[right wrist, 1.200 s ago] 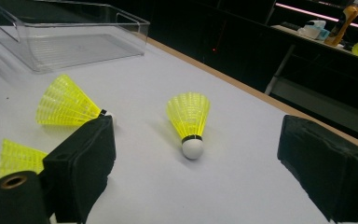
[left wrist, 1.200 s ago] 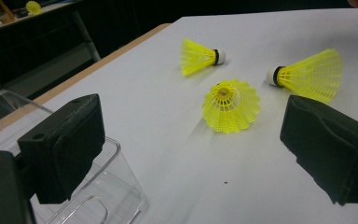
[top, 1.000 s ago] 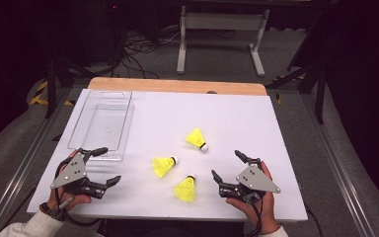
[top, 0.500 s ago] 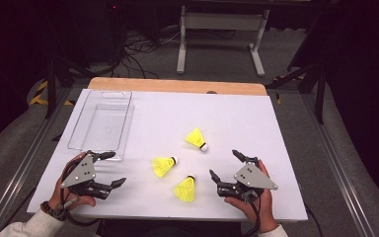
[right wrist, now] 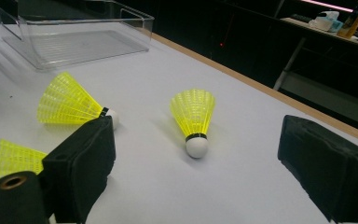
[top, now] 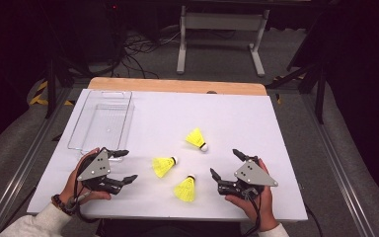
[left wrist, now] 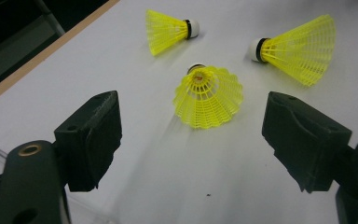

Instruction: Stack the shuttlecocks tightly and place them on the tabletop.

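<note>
White desk point(top: 237, 123): left gripper point(top: 121, 168) has edged toward the middle shuttlecock point(top: 164, 165); both grippers' jaws gape wide, empty, likely approaching a pick.

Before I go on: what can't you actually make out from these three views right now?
- Clear tray, high view: the bottom looks bare, but its walls are transparent and glare-washed, so I cannot rule out something small inside.
- Nearest shuttlecock, right hand-held gripper view: the cork end is hidden behind that gripper's own black jaw.
- Clear tray, right hand-held gripper view: the top and left edges cut it off.
- Items on the far bench, right hand-held gripper view: too small and dim to identify.
</note>
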Tool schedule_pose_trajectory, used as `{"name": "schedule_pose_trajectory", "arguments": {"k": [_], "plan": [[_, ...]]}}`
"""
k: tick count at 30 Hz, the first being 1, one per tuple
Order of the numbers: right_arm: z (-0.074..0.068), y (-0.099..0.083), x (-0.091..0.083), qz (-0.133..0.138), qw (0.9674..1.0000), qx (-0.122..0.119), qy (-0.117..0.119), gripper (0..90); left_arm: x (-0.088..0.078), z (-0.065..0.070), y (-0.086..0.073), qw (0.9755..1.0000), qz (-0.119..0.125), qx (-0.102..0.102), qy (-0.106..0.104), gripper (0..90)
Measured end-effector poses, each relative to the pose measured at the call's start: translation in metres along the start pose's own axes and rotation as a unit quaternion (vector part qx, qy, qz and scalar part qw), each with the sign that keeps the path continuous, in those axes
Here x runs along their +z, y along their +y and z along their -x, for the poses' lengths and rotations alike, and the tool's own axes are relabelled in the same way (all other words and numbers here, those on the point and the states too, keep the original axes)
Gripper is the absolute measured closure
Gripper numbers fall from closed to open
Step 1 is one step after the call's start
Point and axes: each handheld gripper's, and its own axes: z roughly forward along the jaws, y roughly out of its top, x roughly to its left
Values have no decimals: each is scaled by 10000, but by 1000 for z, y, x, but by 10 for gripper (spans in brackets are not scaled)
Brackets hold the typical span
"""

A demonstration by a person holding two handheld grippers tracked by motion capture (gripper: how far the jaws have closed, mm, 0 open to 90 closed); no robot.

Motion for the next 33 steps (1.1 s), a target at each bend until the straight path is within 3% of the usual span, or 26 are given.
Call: {"name": "schedule_pose_trajectory", "arguments": {"k": [9, 12, 19, 33], "plan": [[-1, 0, 1, -62, 10000, -24, -6, 130, 13, 8, 5, 9996, -113, 92, -240, 221], [-1, -1, 1, -79, 10000, -25, -15, 131, 18, 13, 3, 9988, -256, 164, -374, 240], [-1, -1, 1, -88, 10000, -30, -31, 135, 27, 19, -1, 9973, -384, 65, -618, 270], [0, -2, 3, -146, 9999, -16, -67, 140, 48, 22, 1, 9953, -603, -149, -747, 350]]}}
